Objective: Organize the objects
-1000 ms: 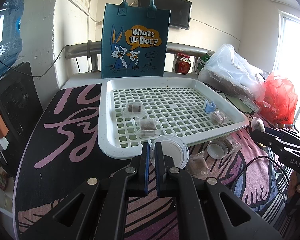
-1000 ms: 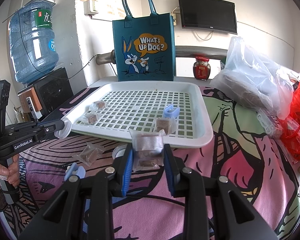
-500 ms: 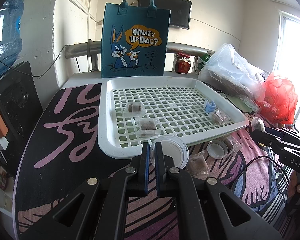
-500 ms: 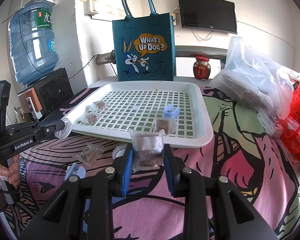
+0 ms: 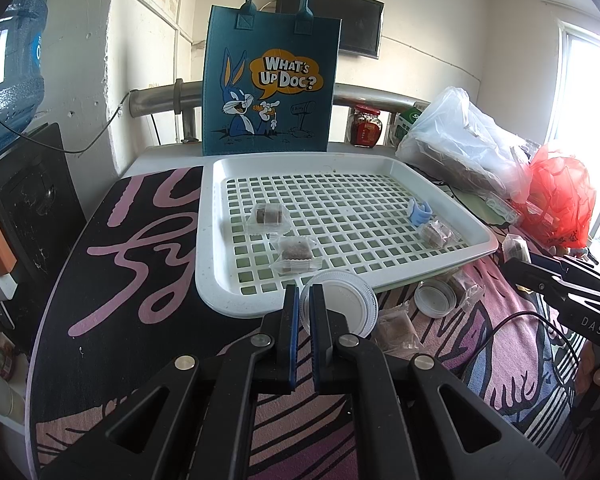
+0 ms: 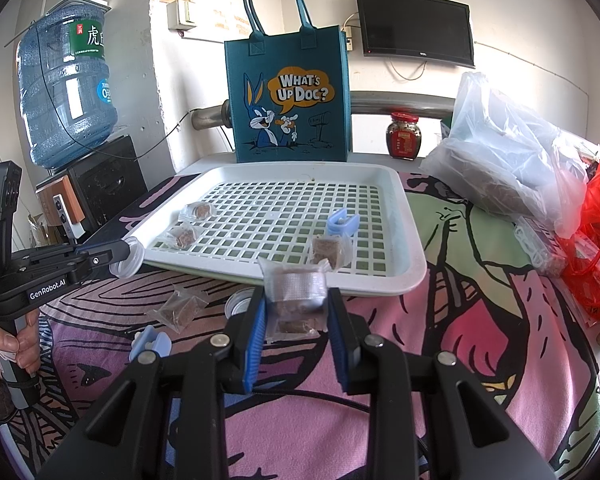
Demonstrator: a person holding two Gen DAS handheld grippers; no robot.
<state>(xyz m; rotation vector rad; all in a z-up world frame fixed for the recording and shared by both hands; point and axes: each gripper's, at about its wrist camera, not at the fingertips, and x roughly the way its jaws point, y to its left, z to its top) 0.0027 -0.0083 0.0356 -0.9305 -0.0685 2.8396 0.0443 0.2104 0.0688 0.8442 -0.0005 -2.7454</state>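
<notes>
A white slotted tray [image 5: 206,248] sits mid-table. It holds two wrapped brown snack packets [image 5: 269,215] at its left, a third [image 5: 435,234] at its right, and a blue clip [image 5: 419,213]. My left gripper [image 5: 305,300] is shut on the rim of a round clear lid [image 5: 342,308], just before the tray's near edge. My right gripper [image 6: 296,312] is shut on a clear wrapped snack packet [image 6: 296,294], held upright above the cloth in front of the tray [image 6: 414,256]. A loose packet [image 6: 178,308], a white cap [image 6: 238,302] and a second blue clip [image 6: 150,344] lie on the cloth.
A teal cartoon tote bag [image 6: 288,100] stands behind the tray beside a red-lidded jar [image 6: 403,136]. Clear and red plastic bags [image 6: 512,160] crowd the right side. A water bottle [image 6: 66,92] on a black speaker stands off the table's left. A hand grips each gripper handle.
</notes>
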